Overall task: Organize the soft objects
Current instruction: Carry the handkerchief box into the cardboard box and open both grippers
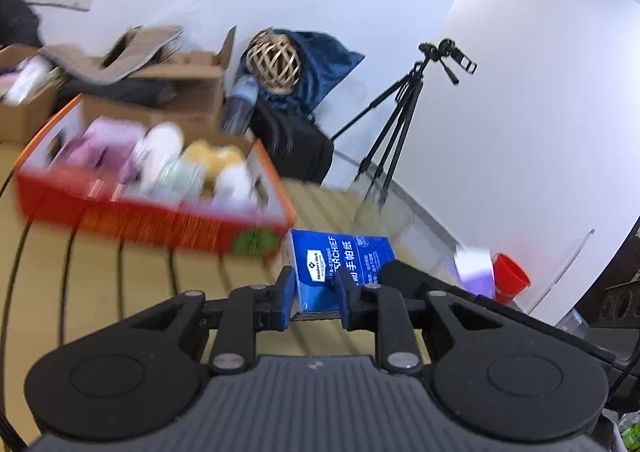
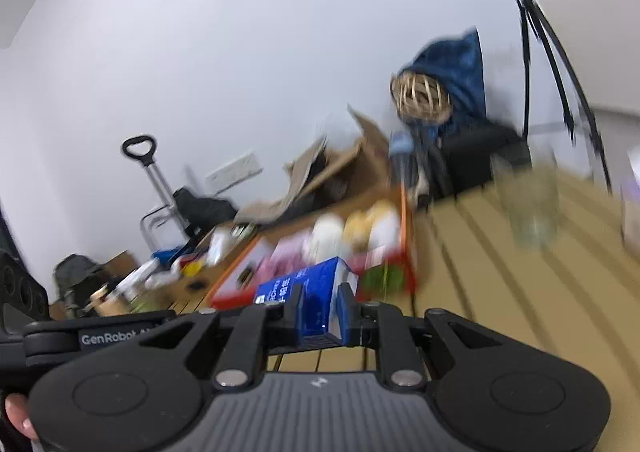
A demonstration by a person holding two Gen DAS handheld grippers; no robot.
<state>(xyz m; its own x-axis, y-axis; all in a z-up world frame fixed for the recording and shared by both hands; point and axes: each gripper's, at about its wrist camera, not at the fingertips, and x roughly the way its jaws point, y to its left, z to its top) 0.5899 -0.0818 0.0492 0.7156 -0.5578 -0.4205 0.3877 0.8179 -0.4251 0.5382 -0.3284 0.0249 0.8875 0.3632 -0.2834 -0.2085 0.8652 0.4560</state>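
A blue handkerchief tissue pack (image 1: 340, 268) is clamped in my left gripper (image 1: 316, 284), held above the wooden slat table (image 1: 100, 284). In the right wrist view my right gripper (image 2: 320, 304) is shut on the same kind of blue tissue pack (image 2: 316, 296); whether both grippers share one pack I cannot tell. Just beyond stands a red-orange cardboard box (image 1: 132, 211), which also shows in the right wrist view (image 2: 384, 276), blurred, holding several soft items in pink, white and yellow (image 1: 160, 159).
A clear glass (image 2: 528, 203) stands on the table to the right. A red cup (image 1: 510, 278) and a white-purple object (image 1: 474, 268) are at the right. Cardboard boxes (image 1: 180, 79), a wicker ball (image 1: 274, 61), a black bag and a tripod (image 1: 396, 119) are behind.
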